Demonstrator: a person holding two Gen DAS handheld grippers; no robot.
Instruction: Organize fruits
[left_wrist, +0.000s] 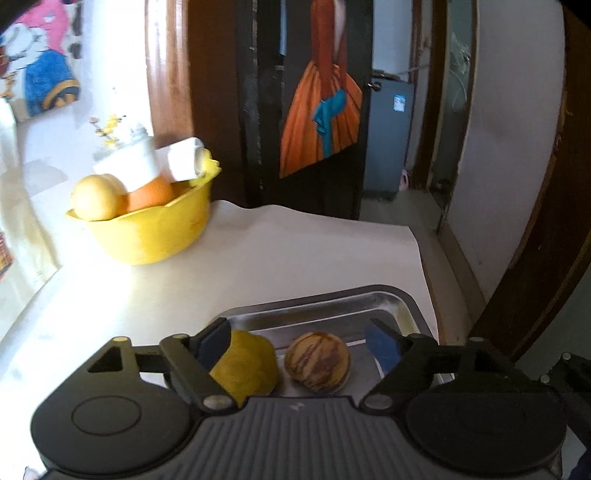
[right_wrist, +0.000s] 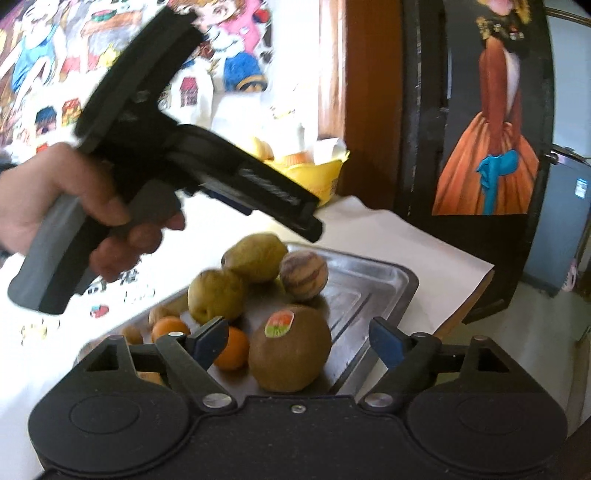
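A steel tray (right_wrist: 369, 291) holds several fruits: a brown kiwi-like fruit with a sticker (right_wrist: 295, 350), two yellow-green pears (right_wrist: 216, 295), a striped round fruit (right_wrist: 303, 275) and small oranges (right_wrist: 232, 349). My right gripper (right_wrist: 297, 338) hangs open just above the brown fruit, its pads clear of it. My left gripper (left_wrist: 299, 338) is open over the tray's far end (left_wrist: 388, 306), above the striped fruit (left_wrist: 319, 363); its left pad is close to a yellow fruit (left_wrist: 247, 365). A yellow bowl (left_wrist: 147, 229) farther back holds a pale fruit (left_wrist: 98, 195) and an orange (left_wrist: 151, 195).
A person's hand (right_wrist: 62, 199) holds the left tool's handle above the tray's left side. White containers (left_wrist: 129, 162) stick out of the bowl. The white table ends at a paper edge (left_wrist: 413, 240) on the right, with a dark painted panel (left_wrist: 314, 110) behind.
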